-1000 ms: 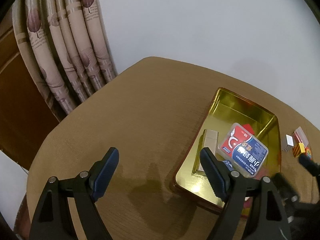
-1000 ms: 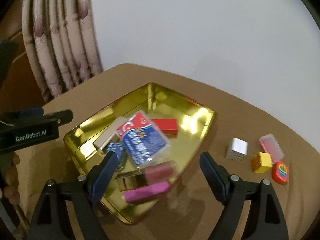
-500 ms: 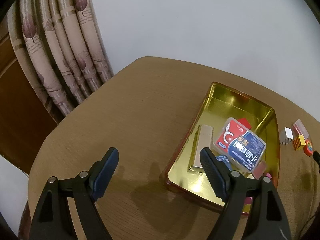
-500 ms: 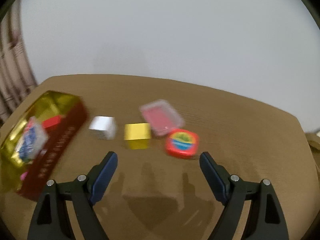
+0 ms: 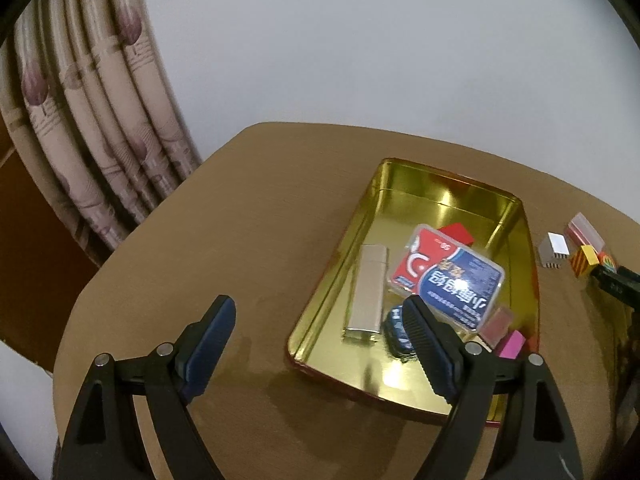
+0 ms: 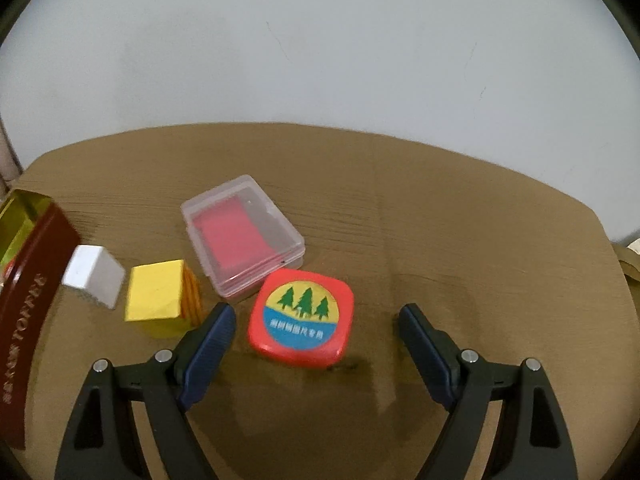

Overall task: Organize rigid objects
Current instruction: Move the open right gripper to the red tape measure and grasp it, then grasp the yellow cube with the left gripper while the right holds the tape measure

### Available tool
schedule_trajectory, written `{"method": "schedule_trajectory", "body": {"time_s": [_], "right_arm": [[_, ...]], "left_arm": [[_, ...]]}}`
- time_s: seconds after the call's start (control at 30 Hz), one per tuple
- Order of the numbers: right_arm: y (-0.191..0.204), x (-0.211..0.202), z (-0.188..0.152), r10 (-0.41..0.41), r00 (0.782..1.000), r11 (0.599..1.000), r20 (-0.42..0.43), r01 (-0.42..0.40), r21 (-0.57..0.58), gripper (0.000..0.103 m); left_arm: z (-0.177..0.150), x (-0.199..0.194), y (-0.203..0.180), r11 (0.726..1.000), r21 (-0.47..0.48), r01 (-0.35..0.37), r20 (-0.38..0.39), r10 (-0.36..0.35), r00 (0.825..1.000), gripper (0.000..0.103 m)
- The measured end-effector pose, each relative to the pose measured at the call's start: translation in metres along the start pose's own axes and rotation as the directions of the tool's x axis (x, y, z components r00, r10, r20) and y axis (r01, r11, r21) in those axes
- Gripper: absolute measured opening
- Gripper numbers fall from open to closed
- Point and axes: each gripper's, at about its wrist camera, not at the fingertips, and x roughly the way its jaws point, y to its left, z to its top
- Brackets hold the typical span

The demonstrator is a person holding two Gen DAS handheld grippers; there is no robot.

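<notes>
Two grippers are in play, both empty. The right gripper [image 6: 316, 322] has swung away from the gold rectangular tin tray [image 6: 38, 240] and come down over the loose pieces; its jaws stand wide with the red rounded-square box with the pine-tree label [image 6: 301, 317] between them, pads not touching it. That box looks like the next pick. Just past it, touching or nearly so, lies the clear plastic case with a red insert [image 6: 242, 238]; toward the tray sit the yellow cube with striped side [image 6: 160, 300] and the small white block [image 6: 94, 276], all four near the table's far edge beside the tray's dark red outer wall.

The left gripper [image 5: 320, 338] has barely shifted; its jaws are opening over bare brown table [image 5: 224, 240] at the tray's near corner, holding nothing.

Inside the tray [image 5: 404, 176]: a champagne-coloured flat metal bar [image 5: 366, 292] along one long wall, a clear box with a red and blue printed card [image 5: 450, 276] tilted on a red block [image 5: 458, 234], a dark blue round piece [image 5: 398, 332], and two pink blocks [image 5: 504, 332] at the near corner. The tray's far end is bare, so there is room for the four outside.
</notes>
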Motion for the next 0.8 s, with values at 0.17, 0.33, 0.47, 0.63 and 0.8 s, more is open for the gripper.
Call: {"method": "schedule_trajectory", "body": {"time_s": [0.17,0.33,0.47,0.63,0.8], "right_arm": [[-0.003,-0.004,-0.001,0.032,0.999,0.999,0.013,-0.032,0.002,0.065],[-0.004,-0.012,-0.008,0.055,0.998,0.998,0.021,-0.055,-0.02,0.05],[-0.012,-0.02,-0.019,0.06,0.998,0.997,0.021,-0.06,-0.041,0.05],[-0.029,-0.034,-0.038,0.055,0.998,0.996,0.022,-0.053,-0.07,0.05],[-0.063,-0.051,-0.06,0.038,0.999,0.999,0.021,-0.037,-0.036,0.05]], "left_arm": [[-0.001,0.0,-0.011,1.0,0.028,0.009,0.0,-0.009,1.0,0.084],[-0.006,-0.002,-0.016,0.999,0.052,0.001,-0.001,-0.001,1.0,0.084],[-0.009,-0.009,-0.026,0.998,0.067,-0.001,0.008,0.0,1.0,0.084],[-0.013,-0.023,-0.054,0.991,0.133,0.016,0.02,-0.019,1.0,0.084],[-0.01,-0.037,-0.106,0.975,0.194,0.109,-0.002,-0.111,0.994,0.084]]}}
